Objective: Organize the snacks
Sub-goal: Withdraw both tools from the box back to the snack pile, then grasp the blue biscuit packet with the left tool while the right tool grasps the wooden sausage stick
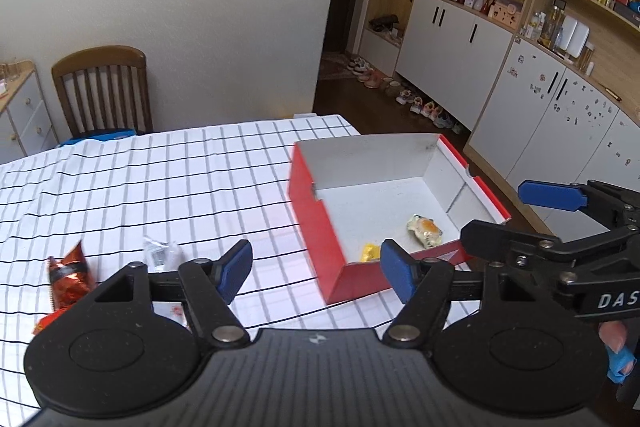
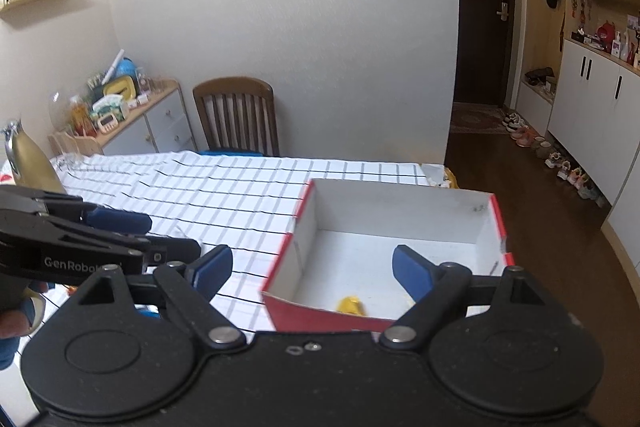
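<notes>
A red box (image 1: pixel 310 211) with a white inside stands on the checked tablecloth; it also shows in the right wrist view (image 2: pixel 304 311). In it lie a yellow snack (image 1: pixel 370 252) (image 2: pixel 351 305) and a pale wrapped snack (image 1: pixel 425 230). On the cloth to the left lie an orange-brown packet (image 1: pixel 70 277), a clear wrapped snack (image 1: pixel 162 253) and a red-orange packet (image 1: pixel 46 323). My left gripper (image 1: pixel 316 277) is open and empty, above the box's near left corner. My right gripper (image 2: pixel 312 273) is open and empty, over the box's near edge; it also shows in the left wrist view (image 1: pixel 508 215).
The table (image 1: pixel 160 179) ends just right of the box, with floor and white cabinets (image 1: pixel 452 39) beyond. A wooden chair (image 2: pixel 238 115) stands at the far side. A gold bottle (image 2: pixel 30 163) stands at the table's left. A sideboard (image 2: pixel 148 123) holds clutter.
</notes>
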Motion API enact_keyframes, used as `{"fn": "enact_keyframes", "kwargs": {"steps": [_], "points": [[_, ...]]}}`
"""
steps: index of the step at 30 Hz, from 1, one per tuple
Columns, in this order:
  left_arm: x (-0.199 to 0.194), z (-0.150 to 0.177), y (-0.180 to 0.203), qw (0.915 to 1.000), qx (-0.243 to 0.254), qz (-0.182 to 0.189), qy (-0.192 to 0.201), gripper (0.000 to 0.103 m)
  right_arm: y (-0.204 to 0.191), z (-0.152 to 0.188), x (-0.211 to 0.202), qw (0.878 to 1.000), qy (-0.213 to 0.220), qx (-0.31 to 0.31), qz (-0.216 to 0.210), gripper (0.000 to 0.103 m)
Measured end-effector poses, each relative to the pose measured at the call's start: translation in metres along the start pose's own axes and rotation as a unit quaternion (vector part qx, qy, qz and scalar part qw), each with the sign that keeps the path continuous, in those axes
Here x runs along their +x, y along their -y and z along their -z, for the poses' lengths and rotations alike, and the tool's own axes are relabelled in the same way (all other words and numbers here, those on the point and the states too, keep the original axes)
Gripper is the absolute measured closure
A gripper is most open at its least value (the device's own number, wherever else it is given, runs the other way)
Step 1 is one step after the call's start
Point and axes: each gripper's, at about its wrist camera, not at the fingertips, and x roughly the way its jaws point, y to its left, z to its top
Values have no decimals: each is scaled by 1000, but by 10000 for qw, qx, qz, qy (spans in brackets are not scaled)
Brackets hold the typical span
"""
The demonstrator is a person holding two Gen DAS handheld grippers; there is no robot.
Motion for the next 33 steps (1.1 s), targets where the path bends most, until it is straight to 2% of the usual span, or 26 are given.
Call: {"fn": "enact_keyframes", "kwargs": {"steps": [3,12,15,21,33], "points": [[-11,7,-15,10000,15,-18,56,31,-13,3,-4,9998,133,105,-81,3],[-42,34,-66,9992,-22,-267,313,30,-58,10,-6,9991,344,-24,-237,0],[-47,43,-85,9990,-102,-289,322,21,-72,14,-1,9990,338,-46,-291,0],[-44,61,-111,9989,-228,-333,220,20,-95,26,15,9992,184,-105,-325,0],[-3,92,-138,9976,-471,-389,-322,20,-123,70,62,9987,-424,-194,-181,0]]}}
